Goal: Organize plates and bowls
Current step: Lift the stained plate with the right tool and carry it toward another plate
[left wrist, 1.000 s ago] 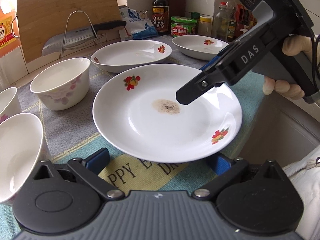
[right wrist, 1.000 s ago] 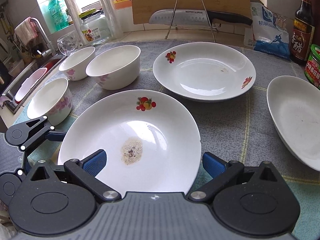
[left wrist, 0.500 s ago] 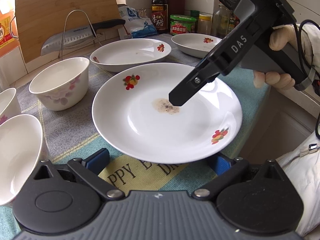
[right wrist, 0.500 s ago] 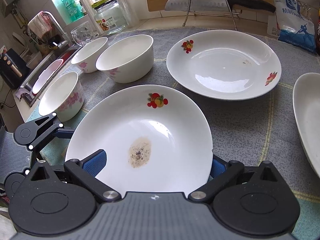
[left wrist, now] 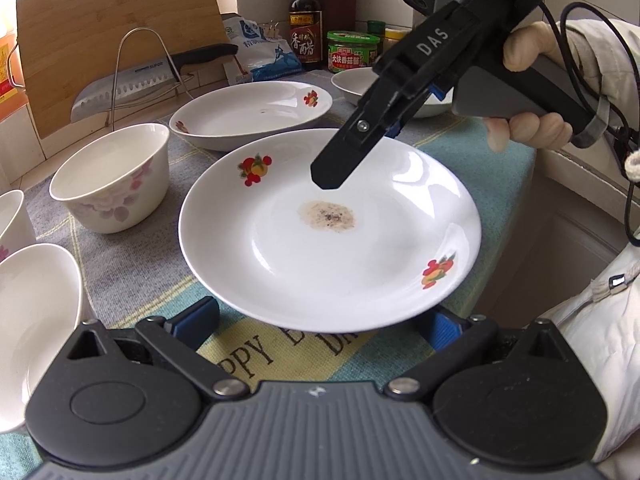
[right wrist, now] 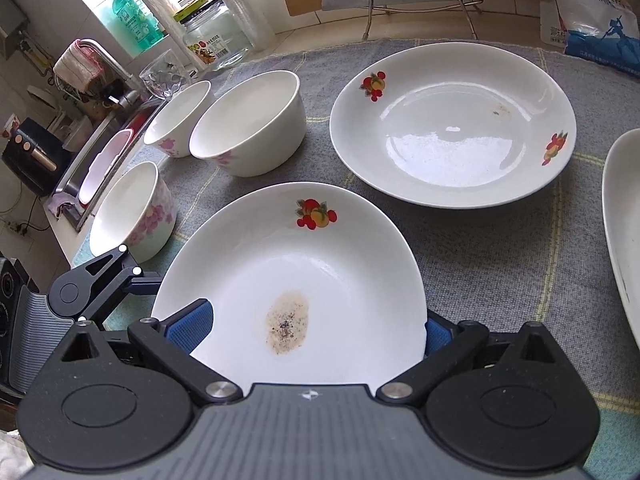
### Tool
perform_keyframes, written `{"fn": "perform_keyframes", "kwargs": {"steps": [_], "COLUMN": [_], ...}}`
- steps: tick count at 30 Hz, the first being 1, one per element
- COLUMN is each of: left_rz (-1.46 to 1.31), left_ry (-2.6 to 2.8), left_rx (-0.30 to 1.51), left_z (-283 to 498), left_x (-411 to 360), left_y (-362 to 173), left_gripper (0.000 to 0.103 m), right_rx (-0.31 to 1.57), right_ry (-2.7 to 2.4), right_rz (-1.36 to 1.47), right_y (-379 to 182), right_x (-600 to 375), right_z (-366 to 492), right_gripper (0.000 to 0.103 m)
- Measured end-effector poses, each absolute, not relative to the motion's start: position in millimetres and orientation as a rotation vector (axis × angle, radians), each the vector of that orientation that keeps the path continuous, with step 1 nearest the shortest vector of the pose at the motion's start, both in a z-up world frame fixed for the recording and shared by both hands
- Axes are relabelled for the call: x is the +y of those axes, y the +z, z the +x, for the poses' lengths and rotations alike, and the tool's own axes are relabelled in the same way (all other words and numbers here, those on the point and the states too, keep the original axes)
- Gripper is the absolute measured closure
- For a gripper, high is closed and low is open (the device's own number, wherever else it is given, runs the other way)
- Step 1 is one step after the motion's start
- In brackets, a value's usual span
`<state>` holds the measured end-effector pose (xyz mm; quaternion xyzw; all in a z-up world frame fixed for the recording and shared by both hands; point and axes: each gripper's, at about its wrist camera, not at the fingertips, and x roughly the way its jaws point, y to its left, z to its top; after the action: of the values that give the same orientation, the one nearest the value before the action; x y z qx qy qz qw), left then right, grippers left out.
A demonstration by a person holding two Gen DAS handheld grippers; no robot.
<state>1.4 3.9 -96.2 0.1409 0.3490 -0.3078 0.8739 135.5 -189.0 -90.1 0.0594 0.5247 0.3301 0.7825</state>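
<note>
Stained plate (right wrist: 304, 280) between right fingers (right wrist: 188, 326)

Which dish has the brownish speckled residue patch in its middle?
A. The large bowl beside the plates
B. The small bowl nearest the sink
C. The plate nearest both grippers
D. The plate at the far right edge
C: the near plate carries the residue patch at its centre, seen in both wrist views.

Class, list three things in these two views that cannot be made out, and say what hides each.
1. Left view: the far plate is mostly hidden behind the right gripper.
2. Right view: the right plate is cut off by the frame edge.
3. Both views: whether either gripper touches the stained plate; its own rim hides the fingertips.
</note>
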Motion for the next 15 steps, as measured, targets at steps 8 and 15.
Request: {"fn": "perform_keyframes", "kwargs": {"steps": [8,15], "left_rz": [0.322,0.334], "left_ry": [-0.647,-0.655], "left_rx": [0.716,0.709], "left_z": [0,1], "left_x": [1,-1], "left_y": [-95,-94], "left_gripper": [0.000,0.000], "right_rx": [1.179,1.207], "right_ry": [0.736,0.763], "right_rz": [0.195,0.163], "right_y": [-91,-89], "right_x": [-189,-186], "right_z": [150,155], "right_gripper": [0.000,0.000]}}
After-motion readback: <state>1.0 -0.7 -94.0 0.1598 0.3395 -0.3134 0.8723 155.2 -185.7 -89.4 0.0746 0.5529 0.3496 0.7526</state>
